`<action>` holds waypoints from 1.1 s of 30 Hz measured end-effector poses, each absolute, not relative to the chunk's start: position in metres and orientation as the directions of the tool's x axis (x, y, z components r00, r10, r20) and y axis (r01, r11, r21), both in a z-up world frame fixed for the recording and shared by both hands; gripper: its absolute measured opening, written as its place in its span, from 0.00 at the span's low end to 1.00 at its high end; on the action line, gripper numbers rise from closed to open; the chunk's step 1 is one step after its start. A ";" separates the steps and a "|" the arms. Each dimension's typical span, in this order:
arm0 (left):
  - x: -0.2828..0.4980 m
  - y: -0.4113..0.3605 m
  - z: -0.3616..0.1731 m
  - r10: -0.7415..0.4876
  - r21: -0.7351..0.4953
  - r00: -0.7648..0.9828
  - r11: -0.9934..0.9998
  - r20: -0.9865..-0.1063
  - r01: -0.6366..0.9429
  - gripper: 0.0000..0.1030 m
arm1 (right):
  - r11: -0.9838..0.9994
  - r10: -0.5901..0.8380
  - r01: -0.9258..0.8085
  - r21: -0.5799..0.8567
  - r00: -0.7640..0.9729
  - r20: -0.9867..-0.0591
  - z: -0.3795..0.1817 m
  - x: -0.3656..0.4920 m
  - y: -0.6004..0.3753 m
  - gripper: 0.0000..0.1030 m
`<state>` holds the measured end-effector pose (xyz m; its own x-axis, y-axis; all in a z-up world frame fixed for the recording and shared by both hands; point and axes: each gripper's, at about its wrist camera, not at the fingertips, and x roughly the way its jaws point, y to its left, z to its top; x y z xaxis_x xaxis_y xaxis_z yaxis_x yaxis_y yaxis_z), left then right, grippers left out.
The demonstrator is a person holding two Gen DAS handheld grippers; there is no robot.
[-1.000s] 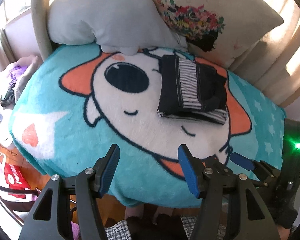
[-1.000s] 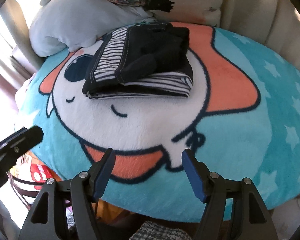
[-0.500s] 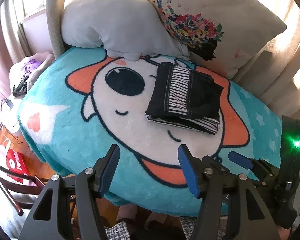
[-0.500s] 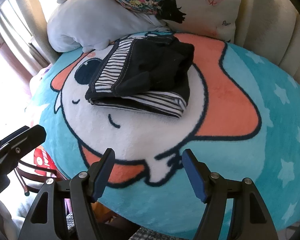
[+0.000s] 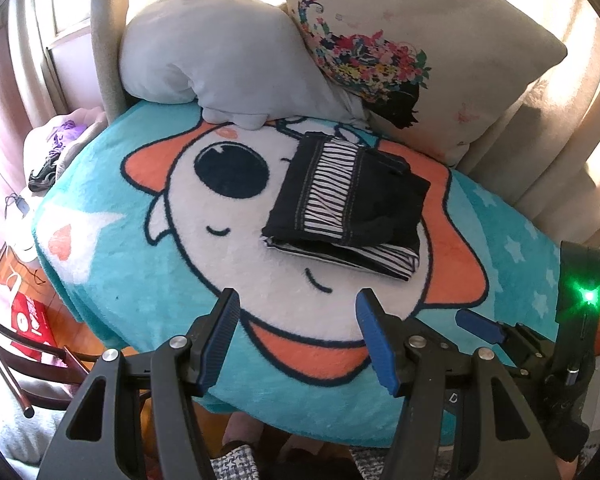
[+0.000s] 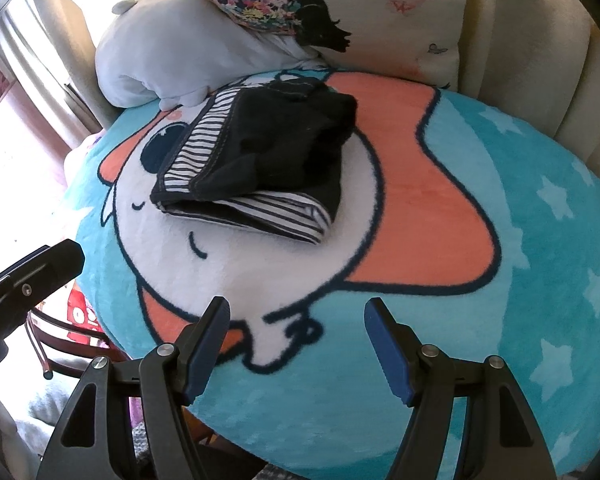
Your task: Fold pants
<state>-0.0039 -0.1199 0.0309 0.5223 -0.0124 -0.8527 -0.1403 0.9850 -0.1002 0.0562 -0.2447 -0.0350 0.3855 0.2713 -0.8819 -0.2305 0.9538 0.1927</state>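
Note:
The pants [image 5: 348, 204] are black with striped panels and lie folded in a compact stack on the teal cartoon blanket [image 5: 148, 280]. They also show in the right wrist view [image 6: 260, 164], on the blanket [image 6: 540, 280]. My left gripper [image 5: 298, 338] is open and empty, held back over the blanket's near edge, well short of the pants. My right gripper [image 6: 298, 348] is open and empty, also near the front edge and apart from the pants. The right gripper shows at the lower right of the left wrist view [image 5: 512, 336].
A grey plush pillow [image 5: 220, 68] and a floral cushion [image 5: 420, 52] lean at the back of the blanket. A dark chair [image 5: 12, 360] and a red bag [image 5: 32, 324] stand left below the edge. Cream upholstery [image 6: 540, 60] rises behind on the right.
Both grippers have drawn back and up from the folded pants, so the stack looks smaller and farther. Both stay open. The pants have not moved.

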 end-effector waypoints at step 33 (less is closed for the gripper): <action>0.002 -0.138 0.030 -0.006 -0.100 0.554 0.985 -0.833 -0.140 0.58 | 0.960 0.251 -0.222 0.173 0.399 -0.882 -0.039 0.060 -0.263 0.72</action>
